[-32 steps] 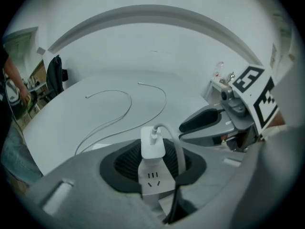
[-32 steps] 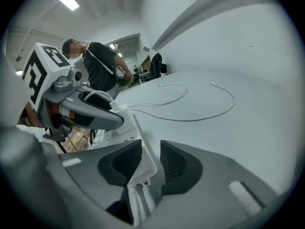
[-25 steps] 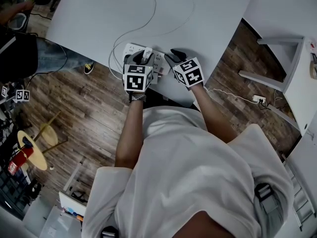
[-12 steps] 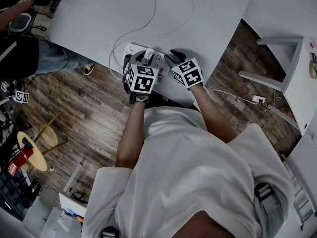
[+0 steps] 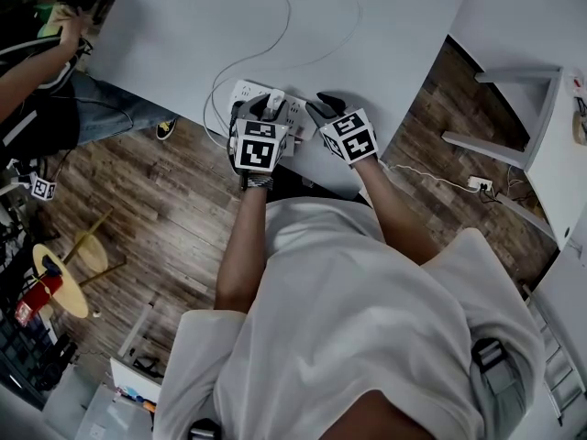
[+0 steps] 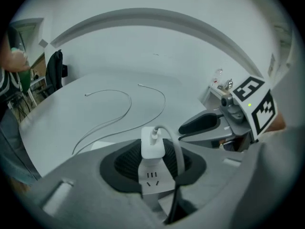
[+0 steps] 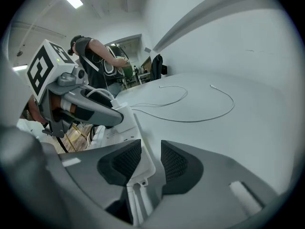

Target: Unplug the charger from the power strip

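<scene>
Item: charger (image 6: 152,143), plugged upright into power strip (image 7: 144,159). Grip: left gripper (image 6: 153,156) clamped on charger; right gripper (image 7: 150,148) clamped on power strip's end. Advice: pull straight away from power strip, no rocking.

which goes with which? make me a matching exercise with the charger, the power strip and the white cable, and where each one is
Things:
1. charger
2. power strip
3. white cable

Places:
A. lying in loose curves across the table
B. between the jaws of the left gripper
C. its end between the jaws of the right gripper

Pairs: 1-B, 2-C, 3-A
</scene>
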Demonstrator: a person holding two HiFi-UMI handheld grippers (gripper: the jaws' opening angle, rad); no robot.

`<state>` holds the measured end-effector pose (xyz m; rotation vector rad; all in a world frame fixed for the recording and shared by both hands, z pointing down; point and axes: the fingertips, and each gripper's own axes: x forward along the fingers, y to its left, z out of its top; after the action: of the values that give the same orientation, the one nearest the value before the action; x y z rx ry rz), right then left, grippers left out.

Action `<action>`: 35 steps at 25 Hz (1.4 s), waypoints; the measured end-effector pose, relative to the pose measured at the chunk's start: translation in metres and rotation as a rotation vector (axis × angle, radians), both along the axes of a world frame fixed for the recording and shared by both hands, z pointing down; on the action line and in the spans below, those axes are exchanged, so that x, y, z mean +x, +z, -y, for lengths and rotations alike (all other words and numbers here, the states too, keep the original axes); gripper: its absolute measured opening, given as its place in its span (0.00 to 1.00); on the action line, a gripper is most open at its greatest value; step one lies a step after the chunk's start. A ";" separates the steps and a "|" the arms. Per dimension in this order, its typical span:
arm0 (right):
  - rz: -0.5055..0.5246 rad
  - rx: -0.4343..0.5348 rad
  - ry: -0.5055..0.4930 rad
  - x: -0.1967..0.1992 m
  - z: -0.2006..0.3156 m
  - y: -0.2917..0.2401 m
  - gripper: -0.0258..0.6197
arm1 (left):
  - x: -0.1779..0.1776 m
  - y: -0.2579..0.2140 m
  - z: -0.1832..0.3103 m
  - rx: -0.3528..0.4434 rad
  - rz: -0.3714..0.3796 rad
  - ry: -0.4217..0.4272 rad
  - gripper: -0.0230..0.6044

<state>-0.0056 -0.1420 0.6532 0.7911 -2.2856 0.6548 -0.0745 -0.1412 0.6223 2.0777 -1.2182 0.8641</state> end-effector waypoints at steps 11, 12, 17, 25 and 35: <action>-0.004 -0.001 0.010 0.002 0.003 0.002 0.25 | 0.001 0.001 0.004 -0.009 -0.035 -0.013 0.26; -0.004 -0.001 0.012 0.002 0.003 0.002 0.25 | 0.000 0.001 0.004 -0.016 -0.063 -0.029 0.26; 0.001 0.000 0.016 -0.001 0.001 0.000 0.25 | -0.004 -0.003 0.003 -0.008 -0.107 -0.040 0.26; -0.007 0.006 0.012 0.000 0.001 0.001 0.25 | 0.003 -0.001 0.003 0.023 0.058 0.056 0.26; -0.001 0.010 0.016 0.002 0.001 0.001 0.25 | -0.001 -0.004 0.001 -0.021 -0.027 0.000 0.26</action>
<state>-0.0041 -0.1426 0.6541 0.8145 -2.2852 0.6500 -0.0750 -0.1424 0.6181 2.0662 -1.1907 0.8425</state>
